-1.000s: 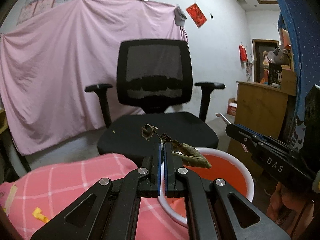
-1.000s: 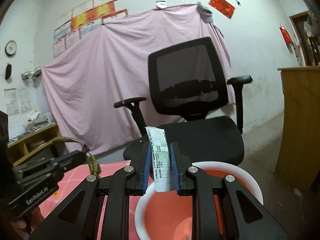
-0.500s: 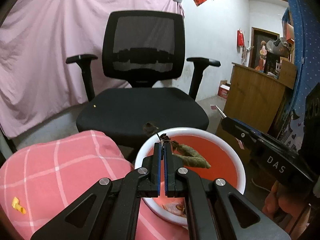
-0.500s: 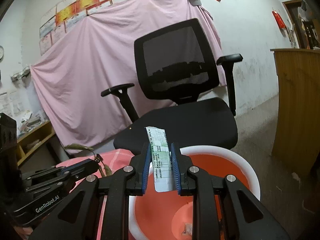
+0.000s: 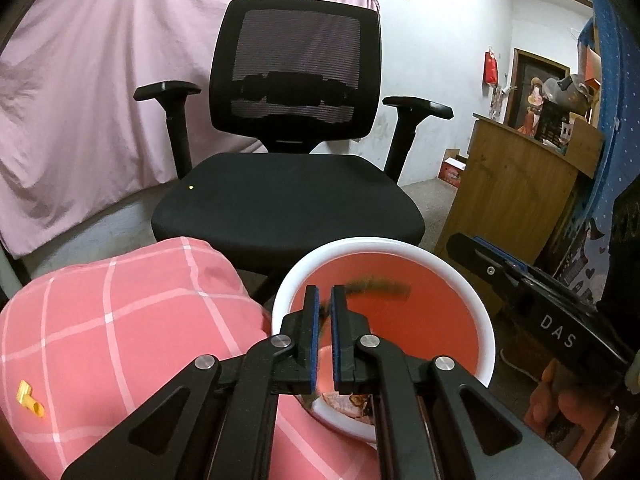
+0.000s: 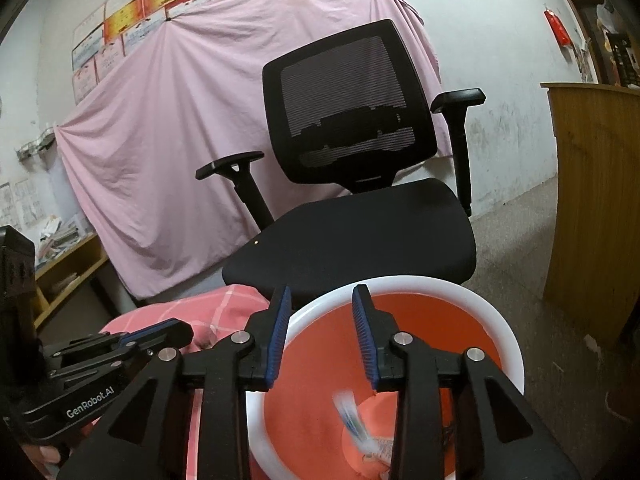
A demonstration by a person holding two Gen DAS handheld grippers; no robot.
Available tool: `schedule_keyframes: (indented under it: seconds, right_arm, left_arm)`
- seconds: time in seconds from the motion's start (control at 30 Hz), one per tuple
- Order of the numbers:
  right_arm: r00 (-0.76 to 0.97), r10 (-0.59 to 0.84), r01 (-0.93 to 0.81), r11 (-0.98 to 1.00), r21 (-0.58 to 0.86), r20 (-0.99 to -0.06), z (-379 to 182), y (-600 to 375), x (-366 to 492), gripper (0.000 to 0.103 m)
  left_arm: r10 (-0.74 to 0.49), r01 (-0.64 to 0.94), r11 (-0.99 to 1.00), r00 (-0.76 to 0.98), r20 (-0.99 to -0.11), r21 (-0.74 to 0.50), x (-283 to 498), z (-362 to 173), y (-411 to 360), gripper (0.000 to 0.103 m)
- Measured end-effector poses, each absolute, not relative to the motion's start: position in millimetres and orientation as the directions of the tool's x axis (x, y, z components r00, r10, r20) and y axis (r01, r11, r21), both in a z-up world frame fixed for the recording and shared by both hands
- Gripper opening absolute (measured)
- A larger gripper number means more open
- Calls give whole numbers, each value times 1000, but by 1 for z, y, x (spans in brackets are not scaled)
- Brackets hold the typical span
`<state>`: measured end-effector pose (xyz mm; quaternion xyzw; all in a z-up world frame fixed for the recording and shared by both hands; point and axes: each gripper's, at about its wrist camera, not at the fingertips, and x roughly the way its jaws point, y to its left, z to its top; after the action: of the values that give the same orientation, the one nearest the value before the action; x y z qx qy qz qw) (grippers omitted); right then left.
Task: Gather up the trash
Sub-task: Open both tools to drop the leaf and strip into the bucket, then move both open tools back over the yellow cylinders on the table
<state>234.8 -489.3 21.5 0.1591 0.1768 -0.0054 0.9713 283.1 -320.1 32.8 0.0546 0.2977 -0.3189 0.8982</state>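
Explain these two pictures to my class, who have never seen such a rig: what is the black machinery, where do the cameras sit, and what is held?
There is no robot here. A person holds a two-fingered tool in each hand, and a wide-angle camera on each tool looks forward along its fingers. One picture shows the left gripper, the other the right gripper. Both hang over a white-rimmed orange basin, which sits by a pink checked cloth with a small yellow piece on it. An office chair stands behind. The left jaws show a narrow gap, with a blurred dried leaf at their tips, seemingly dropping. The right jaws are opening with nothing between them. Below, a blurred paper slip is inside the basin.
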Motion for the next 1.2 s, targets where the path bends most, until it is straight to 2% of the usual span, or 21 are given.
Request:
schedule_keyframes:
  seconds: [0.07,0.13,0.2,0.47,0.53,0.7,0.8,0.83,0.87,0.9,0.93,0.97,1.03,1.2]
  right_arm:
    - [937,45,68,949,307,-345,21,-489,235,30]
    - [937,43,70,949,309,-346,21,-490,235,30]
    - [938,39,74,948,309,-345,21,-490,235,30]
    - [940,27,84,947,311,-339,21,-492,233,30]
    - [943,23,86,948,307,-333,22,-491,232,31]
    - [956,25,66,952,298,-291,28,-480,228,46]
    - [967,39,37,956,290,-252,33,-468,226,50]
    - [970,46,25,959,284,-239,35,-462,225,53]
    - [973,52,13,960,278,-226,37,-457,224,66]
    - [975,60,1,962,274,-213,39,-451,224,84]
    - [978,69,-13,962,272,-198,40,-446,223,91]
    - [981,80,-29,962,272,-176,42,-440,221,100]
    - [985,87,-45,963,266,-146,45,-430,219,103]
    - [987,138,-114,964,240,-83,52,-402,219,103]
  left_arm:
    - [-544,604,791,619,-566,-99,284,33,-319,9]
    - [-553,604,789,615,-562,-115,285,33,-316,21]
    - [-567,603,786,613,-550,-137,285,33,-313,30]
    - [-566,578,800,641,-519,-159,286,40,-304,33]
    - [-552,559,815,669,-499,-153,283,44,-298,41]
    - [-510,486,857,747,-426,-172,277,57,-272,54]
    - [-471,430,882,793,-386,-192,274,64,-248,57]
    - [-453,408,892,810,-374,-196,272,67,-239,61]
    - [-430,383,902,827,-362,-198,271,68,-229,64]
    - [-415,366,909,839,-353,-199,269,68,-222,75]
    - [-386,335,921,859,-337,-202,266,69,-209,92]
    - [-363,311,929,874,-322,-203,263,69,-201,98]
    - [-283,230,949,925,-255,-217,252,69,-176,101]
    - [-152,111,978,960,-233,-176,240,65,-134,101]
